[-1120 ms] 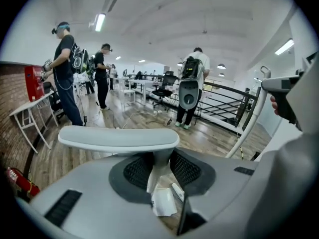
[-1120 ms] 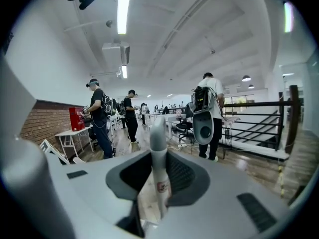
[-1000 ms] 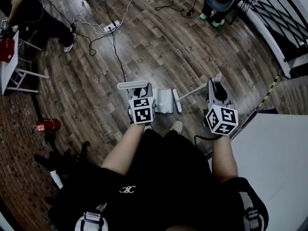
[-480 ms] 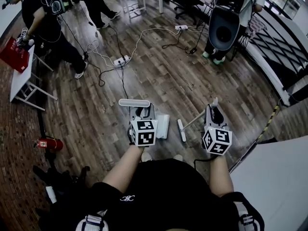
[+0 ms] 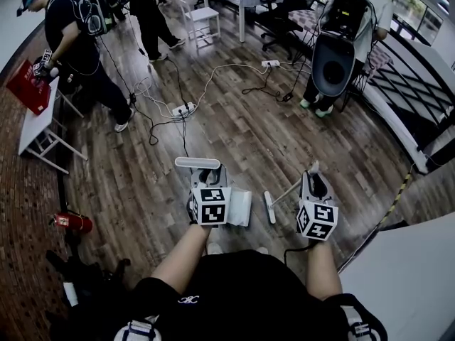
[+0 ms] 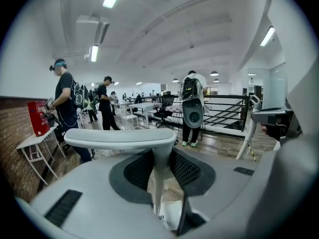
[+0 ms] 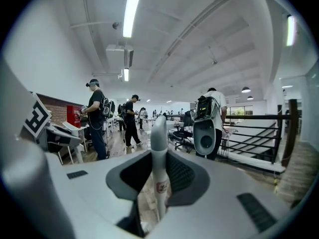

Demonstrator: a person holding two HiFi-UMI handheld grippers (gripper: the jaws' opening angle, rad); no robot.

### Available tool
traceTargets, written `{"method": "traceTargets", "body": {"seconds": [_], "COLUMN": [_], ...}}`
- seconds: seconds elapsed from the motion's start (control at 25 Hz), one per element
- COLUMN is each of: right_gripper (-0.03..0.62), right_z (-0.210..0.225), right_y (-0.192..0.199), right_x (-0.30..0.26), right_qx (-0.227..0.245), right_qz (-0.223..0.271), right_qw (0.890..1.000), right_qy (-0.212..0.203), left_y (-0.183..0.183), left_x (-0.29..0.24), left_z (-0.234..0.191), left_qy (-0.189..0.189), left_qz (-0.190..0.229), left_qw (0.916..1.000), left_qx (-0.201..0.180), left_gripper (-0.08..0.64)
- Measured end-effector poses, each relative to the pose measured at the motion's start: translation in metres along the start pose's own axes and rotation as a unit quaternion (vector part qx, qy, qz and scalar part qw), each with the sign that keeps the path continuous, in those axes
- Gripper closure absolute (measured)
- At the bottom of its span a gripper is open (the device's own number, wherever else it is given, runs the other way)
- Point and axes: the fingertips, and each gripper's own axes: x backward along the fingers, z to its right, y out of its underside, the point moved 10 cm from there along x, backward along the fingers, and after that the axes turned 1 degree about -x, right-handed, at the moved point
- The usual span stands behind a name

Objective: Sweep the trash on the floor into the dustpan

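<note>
Left gripper (image 5: 207,177) clamped on dustpan handle (image 5: 197,163), right gripper (image 5: 313,183) closed round broom stick (image 5: 288,189), dustpan tray (image 5: 240,208) on floor (image 5: 249,126) just beside left gripper, broom head (image 5: 270,208) between the two grippers.

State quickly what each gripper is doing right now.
Left gripper: shut on the dustpan handle.
Right gripper: shut on the broom handle.

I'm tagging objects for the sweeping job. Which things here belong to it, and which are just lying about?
Job in hand: dustpan, held in the left claw; broom, held in the right claw.

Lying about: power strip; fire extinguisher; white chair; folding table.
</note>
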Motion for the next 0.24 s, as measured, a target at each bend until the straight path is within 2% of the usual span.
{"method": "traceTargets", "body": {"seconds": [0.24], "right_gripper": [0.492], "right_z": [-0.0017], "right_y": [-0.0021], "right_x": [0.0011], "right_qx": [0.013], "right_qz": [0.009], "right_qw": [1.000], "right_qy": [-0.001], "left_y": [-0.0034], "left_x": [0.0006], "left_z": [0.0056], "left_qy": [0.009], "left_qz": [0.003], "left_qw": [0.9999], "left_qx": [0.004], "left_gripper": [0.453]}}
